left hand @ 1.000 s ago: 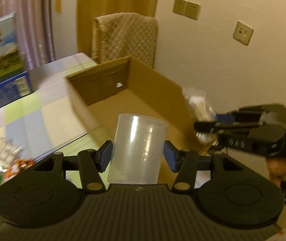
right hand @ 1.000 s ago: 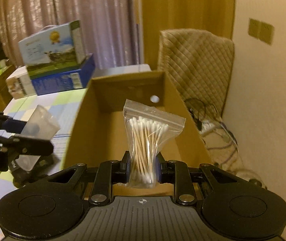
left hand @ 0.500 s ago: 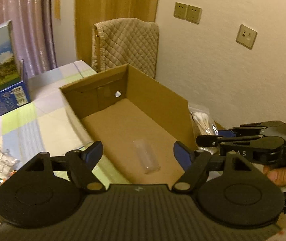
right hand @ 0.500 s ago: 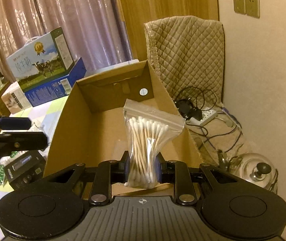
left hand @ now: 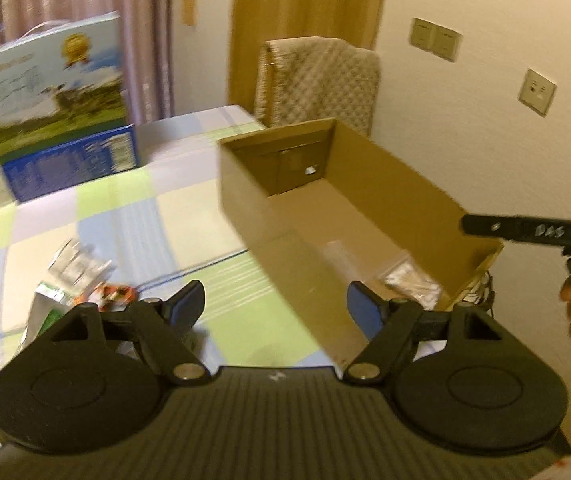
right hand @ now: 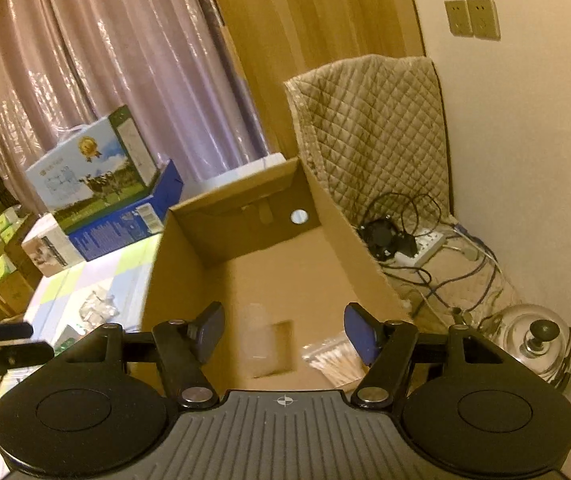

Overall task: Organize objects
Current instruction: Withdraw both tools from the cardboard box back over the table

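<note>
The step in hand looked like a release into the cardboard box [right hand: 245, 280], and doing it well probably meant letting each item settle on the box floor before drawing the tools back, then lifting clear of the walls so nothing was dragged out again. The next pick would likely come from the loose packets [left hand: 81, 276] on the tabletop [left hand: 125, 216], so the left tool would do best to keep its spread for them.

The box was the biggest thing there: plain brown corrugated board, rectangular, open-topped, with straight thin walls and a small round hole in its far end. It stood on the tabletop, whose cloth was a smooth check of pale green, blue and white.

The left gripper [left hand: 275, 306] hung over the box's near corner with its fingers wide and nothing between them. The right gripper [right hand: 283, 334] pointed down into the box; its fingers had just been opening and now stood wide and empty.

The clear plastic cup [right hand: 257, 336], thin-walled and cylindrical, lay blurred on the box floor. Beside it, toward the right wall, lay the bag of cotton swabs [right hand: 335, 360]: soft, glossy, crinkled film around a bundle of slim pale sticks with white tips.
</note>
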The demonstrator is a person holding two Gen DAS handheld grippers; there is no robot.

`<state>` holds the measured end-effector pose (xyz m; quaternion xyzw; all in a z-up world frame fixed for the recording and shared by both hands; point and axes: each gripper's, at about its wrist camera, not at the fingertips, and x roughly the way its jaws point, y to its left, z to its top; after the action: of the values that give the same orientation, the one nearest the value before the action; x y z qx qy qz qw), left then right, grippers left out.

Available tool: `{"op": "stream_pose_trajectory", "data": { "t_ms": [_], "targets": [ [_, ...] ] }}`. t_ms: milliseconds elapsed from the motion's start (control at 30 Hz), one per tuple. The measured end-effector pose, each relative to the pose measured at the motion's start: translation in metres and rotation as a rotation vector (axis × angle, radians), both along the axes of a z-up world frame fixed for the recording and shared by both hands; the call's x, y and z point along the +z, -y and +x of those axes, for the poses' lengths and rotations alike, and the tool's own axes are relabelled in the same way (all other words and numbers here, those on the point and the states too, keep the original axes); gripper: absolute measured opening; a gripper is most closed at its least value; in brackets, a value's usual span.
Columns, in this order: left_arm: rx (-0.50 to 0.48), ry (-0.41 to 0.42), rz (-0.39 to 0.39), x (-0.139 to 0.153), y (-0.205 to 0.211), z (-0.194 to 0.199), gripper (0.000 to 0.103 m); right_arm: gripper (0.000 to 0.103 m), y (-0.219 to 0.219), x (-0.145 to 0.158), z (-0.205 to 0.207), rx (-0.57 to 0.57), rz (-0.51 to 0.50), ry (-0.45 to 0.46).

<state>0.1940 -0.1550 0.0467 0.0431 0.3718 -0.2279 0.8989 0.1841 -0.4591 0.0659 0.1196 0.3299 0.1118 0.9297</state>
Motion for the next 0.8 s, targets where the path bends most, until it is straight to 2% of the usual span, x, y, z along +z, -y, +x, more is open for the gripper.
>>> {"op": "stream_pose_trajectory", "data": {
  "t_ms": [233, 433, 800],
  "targets": [
    [0.104, 0.006, 0.043, 0.002, -0.059, -0.032, 0.079, 0.064, -0.043, 0.021, -0.028, 0.092, 0.031, 0.04],
    [0.184, 0.012, 0.074, 0.007, -0.106, -0.061, 0.083, 0.065, -0.088, 0.026, -0.052, 0.182, 0.048, 0.046],
    [0.272, 0.016, 0.116, 0.003, -0.163, -0.098, 0.088, 0.065, -0.143, 0.006, -0.083, 0.301, -0.01, -0.003]
  ]
}}
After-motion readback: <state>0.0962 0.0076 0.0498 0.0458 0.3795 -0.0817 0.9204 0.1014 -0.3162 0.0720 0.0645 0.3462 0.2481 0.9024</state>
